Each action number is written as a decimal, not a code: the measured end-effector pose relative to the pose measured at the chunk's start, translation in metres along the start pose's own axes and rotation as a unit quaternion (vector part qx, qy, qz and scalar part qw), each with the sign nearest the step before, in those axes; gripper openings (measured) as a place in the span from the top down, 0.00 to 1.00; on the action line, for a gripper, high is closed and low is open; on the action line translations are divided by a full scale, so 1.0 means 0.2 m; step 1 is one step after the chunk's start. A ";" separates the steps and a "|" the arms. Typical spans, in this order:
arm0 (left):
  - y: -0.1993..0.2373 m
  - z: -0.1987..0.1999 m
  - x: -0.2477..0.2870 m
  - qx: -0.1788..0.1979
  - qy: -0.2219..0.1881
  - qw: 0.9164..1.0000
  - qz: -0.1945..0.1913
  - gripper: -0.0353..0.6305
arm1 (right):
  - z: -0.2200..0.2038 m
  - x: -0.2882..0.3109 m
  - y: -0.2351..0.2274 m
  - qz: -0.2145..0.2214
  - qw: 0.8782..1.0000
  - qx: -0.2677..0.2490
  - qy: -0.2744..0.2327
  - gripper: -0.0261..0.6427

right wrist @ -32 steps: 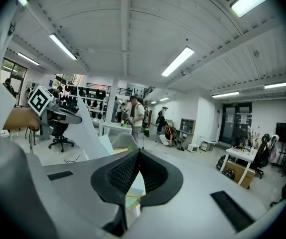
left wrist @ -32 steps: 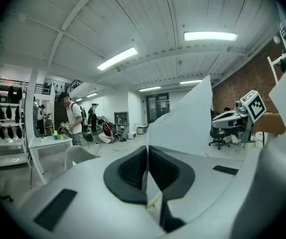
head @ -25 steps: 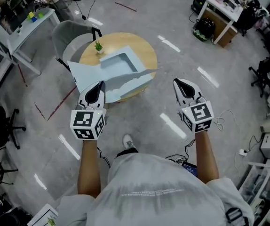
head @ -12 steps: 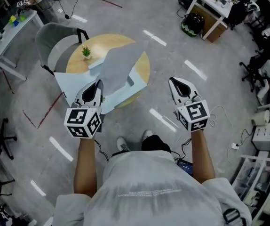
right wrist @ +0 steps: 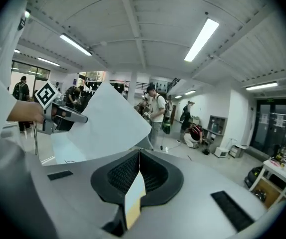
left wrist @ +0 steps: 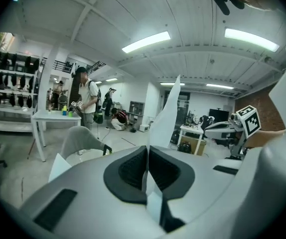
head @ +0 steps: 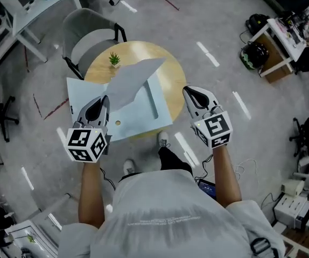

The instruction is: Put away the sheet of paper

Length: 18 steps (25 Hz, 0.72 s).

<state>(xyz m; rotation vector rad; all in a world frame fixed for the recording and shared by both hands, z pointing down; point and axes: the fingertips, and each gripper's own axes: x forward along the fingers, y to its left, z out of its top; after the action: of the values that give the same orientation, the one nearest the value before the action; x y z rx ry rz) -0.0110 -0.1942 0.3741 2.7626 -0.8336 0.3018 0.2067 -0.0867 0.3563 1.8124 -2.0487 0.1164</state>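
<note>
We stand over the round wooden table [head: 170,71], where a pale blue tray [head: 82,93] lies. The sheet of paper [head: 130,79] slants up over that tray, its lower edge clamped between our left gripper's [head: 102,100] jaws. Our right gripper [head: 191,92] hangs at the table's right edge, jaws together on nothing. A small potted plant [head: 114,59] stands beyond the tray.

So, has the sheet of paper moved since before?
Yes. The sheet of paper, pinched in the left gripper, has risen: it lay low at the near edge of the round table, and now slants up across its top.
</note>
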 end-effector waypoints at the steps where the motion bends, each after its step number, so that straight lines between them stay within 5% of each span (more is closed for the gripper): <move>1: 0.02 0.01 0.03 -0.006 0.000 1.000 0.019 0.92 | 0.01 0.07 -0.05 0.018 1.000 -0.002 -0.004 0.92; 9: 0.15 -0.02 0.07 -0.093 -0.005 0.987 0.133 0.92 | -0.08 0.57 -0.17 0.161 0.987 -0.017 -0.005 0.92; 18: 0.30 -0.35 -0.04 -0.166 0.075 0.968 0.175 0.92 | -0.25 0.88 0.07 0.255 0.966 -0.020 0.040 0.92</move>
<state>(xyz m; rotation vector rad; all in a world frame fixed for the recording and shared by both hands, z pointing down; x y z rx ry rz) -0.0601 -0.2181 0.4487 2.2489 -1.2090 0.3888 0.1920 -0.2321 0.4657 1.1962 -2.3892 0.2816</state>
